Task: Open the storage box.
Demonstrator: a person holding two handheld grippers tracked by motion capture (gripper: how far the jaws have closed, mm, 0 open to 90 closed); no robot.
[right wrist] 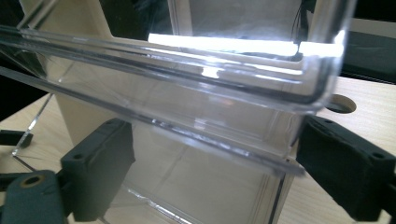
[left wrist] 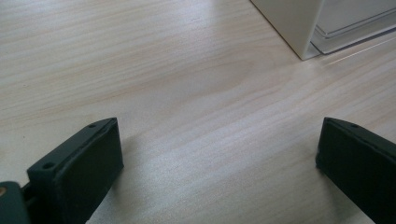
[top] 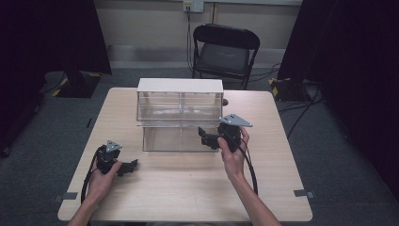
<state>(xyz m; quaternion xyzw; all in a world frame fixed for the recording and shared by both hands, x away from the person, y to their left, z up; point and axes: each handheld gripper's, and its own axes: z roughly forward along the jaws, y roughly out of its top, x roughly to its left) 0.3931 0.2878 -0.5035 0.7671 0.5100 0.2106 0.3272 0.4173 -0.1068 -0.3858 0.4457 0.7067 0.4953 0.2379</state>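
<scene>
The right gripper [top: 205,136] is at the lower right drawer [right wrist: 224,140] of the clear drawer cabinet [top: 179,85] mid-tabletop [top: 188,188], its jaws apart on either side of the drawer front without pressing it. That suggests the drawer work is about finished or between grips; whether the drawer is fully shut is unclear. The left gripper [left wrist: 219,154] rests idle, jaws wide apart over bare wood.

Drawer box [top: 180,115]: clear, white-topped, at the middle of the worktop [top: 188,183], toward the far edge.
Right gripper [top: 207,138]: raised at the box's lower right front, jaws pointing left.
Left gripper [top: 131,165]: low near the left edge, well apart from the box.
Chair [top: 225,49]: beyond the far edge.
</scene>
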